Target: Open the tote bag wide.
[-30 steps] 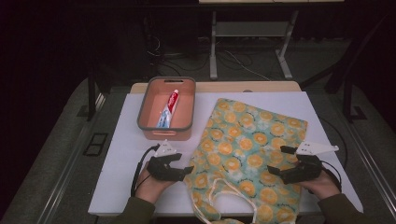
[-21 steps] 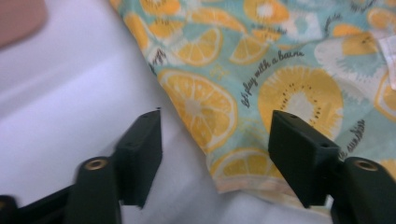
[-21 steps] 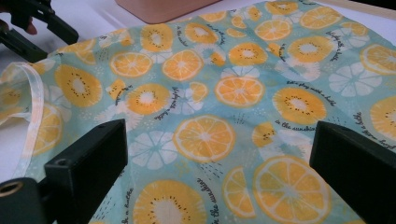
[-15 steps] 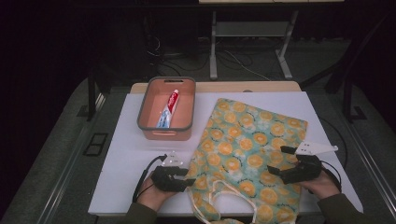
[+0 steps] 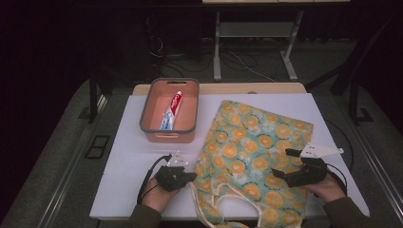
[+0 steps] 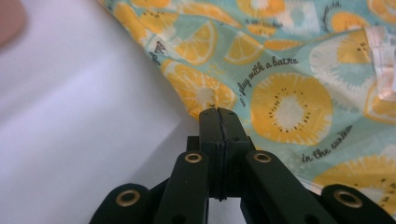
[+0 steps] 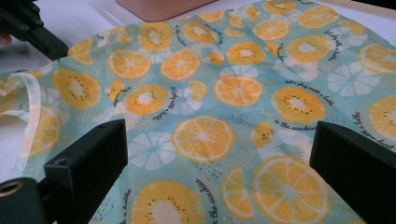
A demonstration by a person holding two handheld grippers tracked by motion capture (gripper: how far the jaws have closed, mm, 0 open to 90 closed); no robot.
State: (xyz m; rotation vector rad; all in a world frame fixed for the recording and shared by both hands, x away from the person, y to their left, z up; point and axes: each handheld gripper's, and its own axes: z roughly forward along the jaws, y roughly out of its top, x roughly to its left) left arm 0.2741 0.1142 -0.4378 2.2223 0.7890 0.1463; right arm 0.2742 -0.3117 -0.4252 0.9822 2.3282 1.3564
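White board covers the worktop point(image 5: 128, 156), which carries everything from largest to smallest

Turquoise cloth bag printed with orange and kiwi slices point(image 5: 252, 147) lies flat on the right half of the worktop, its pale ribbon handles point(image 5: 223, 199) looped at the near edge. Black lettering runs across the fabric in both gripper views

Salmon-pink rectangular plastic bin with a grey rim point(image 5: 148, 107) sits at the far left-centre, just beside the bag's upper left corner. Inside it lies a red, white and blue toothpaste tube point(image 5: 171, 110), lengthwise

Left gripper point(image 5: 190, 175) is held at the near left edge of the bag, beside the handles. In the left gripper view its black fingers point(image 6: 209, 123) are pressed fully together, tips right at the bag's hem; whether any cloth is caught between them I cannot tell

Right gripper point(image 5: 281, 166) hovers over the bag's right side, a grey three-cornered plate on top. In the right gripper view its fingers point(image 7: 88, 158) stand wide apart with nothing between them but the fabric lying below
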